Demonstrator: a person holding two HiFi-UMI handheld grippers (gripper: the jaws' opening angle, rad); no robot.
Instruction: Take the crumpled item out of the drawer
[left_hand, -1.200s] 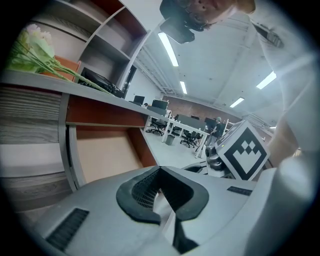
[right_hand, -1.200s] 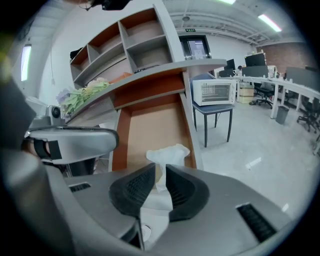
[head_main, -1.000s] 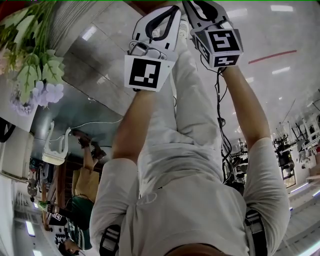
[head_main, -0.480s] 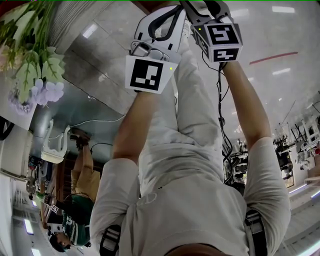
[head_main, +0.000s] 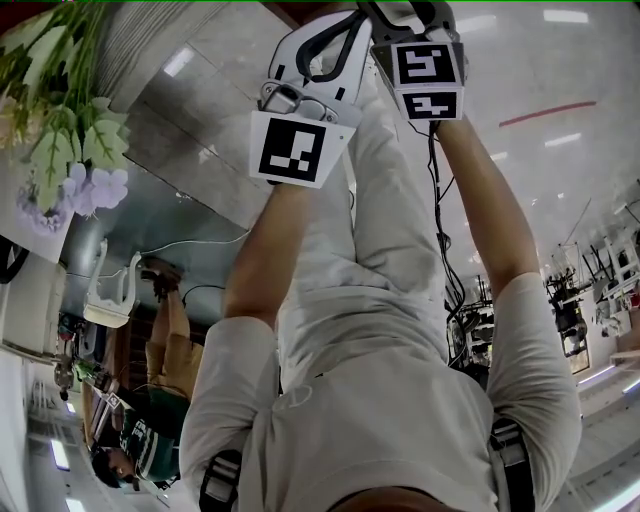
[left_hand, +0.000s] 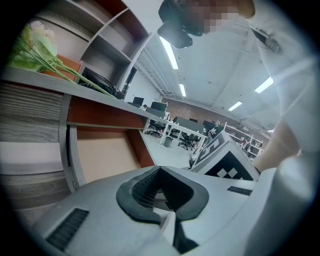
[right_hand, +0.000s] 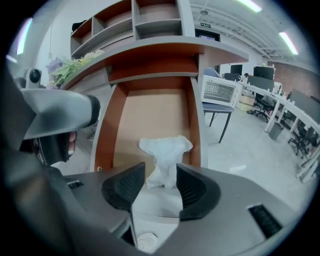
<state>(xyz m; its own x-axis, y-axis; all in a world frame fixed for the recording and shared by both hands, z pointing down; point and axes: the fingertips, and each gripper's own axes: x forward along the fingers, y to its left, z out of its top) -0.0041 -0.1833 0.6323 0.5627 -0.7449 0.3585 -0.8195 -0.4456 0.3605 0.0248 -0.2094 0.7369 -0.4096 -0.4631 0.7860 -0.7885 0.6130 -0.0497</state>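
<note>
**Right hand-held gripper spreading around the crumpled item in the drawer**

The right hand-held gripper (right_hand: 160, 171) is pointing steeply down into the open drawer (right_hand: 150, 112), and its jaws are standing wide apart, having just been opening. The crumpled item (right_hand: 164, 152), a white wad, is sitting directly ahead of this hand-held gripper on the drawer's pale floor. Its narrow lower end is reaching into the gap between the two black pads (right_hand: 124, 186), while its wider top is spreading out just beyond the fingertips. Neither pad is squeezing it; whether the wad is brushing the right-hand pad cannot be told.

The drawer's brown side walls are running away from the right hand-held gripper on both sides of the wad. The bench (right_hand: 165, 50) is overhanging the drawer's far end, above and beyond the jaws. Flowers (right_hand: 75, 67) are lying on the bench, up and to the left of this hand-held gripper.

The left hand-held gripper (left_hand: 159, 171) is hanging just beside the right one, on its left. Its jaws are pressed together at the tips, so the black pads are forming a closed loop with nothing inside. The right one's marker cube (left_hand: 227, 161) is showing close by on its right, and the drawer is lying ahead and to its left.
</note>
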